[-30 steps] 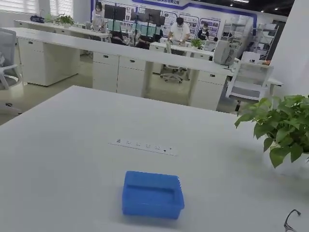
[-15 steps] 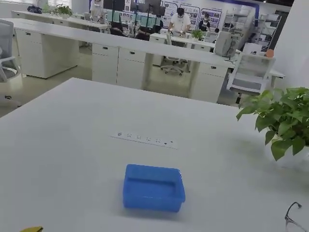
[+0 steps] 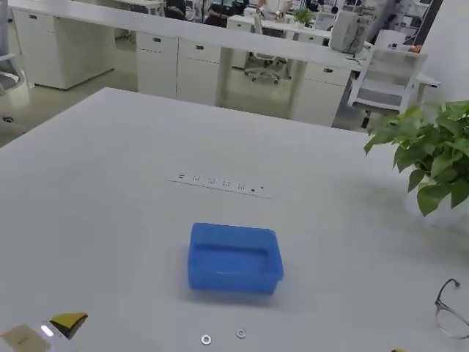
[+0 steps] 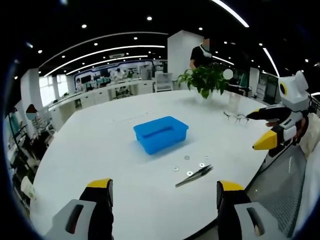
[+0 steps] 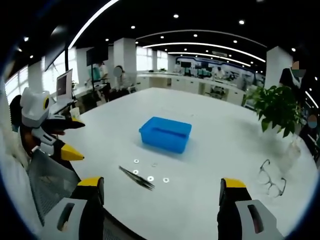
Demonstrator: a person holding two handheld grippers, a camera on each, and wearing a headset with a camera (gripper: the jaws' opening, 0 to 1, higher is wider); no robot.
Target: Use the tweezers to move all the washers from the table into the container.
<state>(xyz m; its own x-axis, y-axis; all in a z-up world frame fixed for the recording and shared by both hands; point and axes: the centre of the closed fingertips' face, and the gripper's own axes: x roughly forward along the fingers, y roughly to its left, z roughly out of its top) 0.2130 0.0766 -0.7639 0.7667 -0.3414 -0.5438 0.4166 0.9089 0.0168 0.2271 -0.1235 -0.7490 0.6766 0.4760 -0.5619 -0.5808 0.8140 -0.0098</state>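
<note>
The left gripper [image 4: 164,186] hovers off the near edge of the white desk [image 4: 100,150], its jaws spread wide and holding nothing. Just ahead of the gap, nearer the right-hand jaw, the tweezers [image 4: 194,176] lie flat on the desk. The washers [image 4: 190,173] are scattered loosely beside and just beyond them. Farther ahead, in line with the gap, sits the blue plastic container [image 4: 160,134], apart from the washers.

The right gripper [image 5: 162,183] is also off the desk edge, jaws wide apart and empty. In its view the tweezers [image 5: 136,178] lie just ahead, toward the left-hand jaw, with washers [image 5: 150,178] touching or just beside the tips and others a little beyond. The container [image 5: 165,133] stands ahead of the gap, past the washers. A pair of glasses [image 5: 270,179] rests on the desk ahead of the right-hand jaw, and a potted plant [image 5: 275,107] stands farther off on that side.
</note>
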